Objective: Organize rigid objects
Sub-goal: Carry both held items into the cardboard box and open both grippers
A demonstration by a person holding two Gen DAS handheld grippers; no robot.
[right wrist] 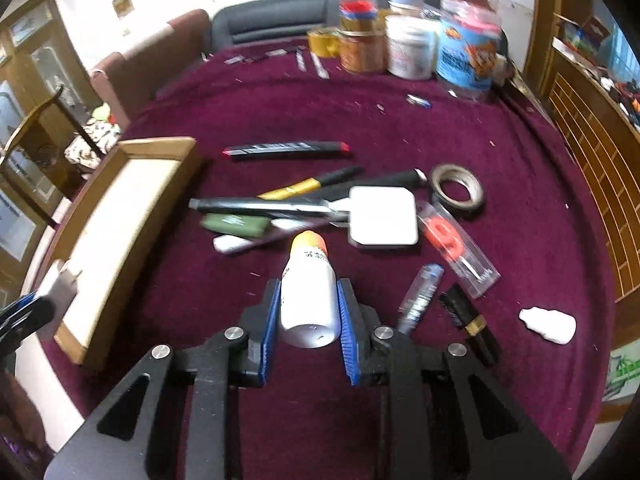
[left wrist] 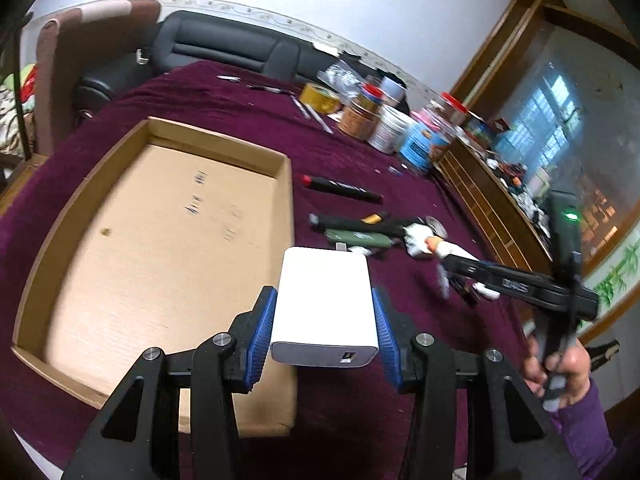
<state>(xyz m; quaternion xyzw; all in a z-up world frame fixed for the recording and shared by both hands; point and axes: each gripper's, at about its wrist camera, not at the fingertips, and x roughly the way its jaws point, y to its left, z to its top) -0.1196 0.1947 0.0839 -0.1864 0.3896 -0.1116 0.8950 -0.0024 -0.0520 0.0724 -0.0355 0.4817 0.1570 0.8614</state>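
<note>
My left gripper is shut on a white charger block and holds it above the right edge of an empty shallow cardboard box. My right gripper is shut on a white bottle with an orange cap, held above the maroon tablecloth. The box also shows in the right wrist view at the left. Loose items lie ahead: a black and red pen, a white square adapter, a tape roll, a green bar.
Jars and cans stand at the table's far edge. A clear package, a small tube, a black brush and a white lump lie to the right. Chairs stand behind the table; a wooden shelf is at the right.
</note>
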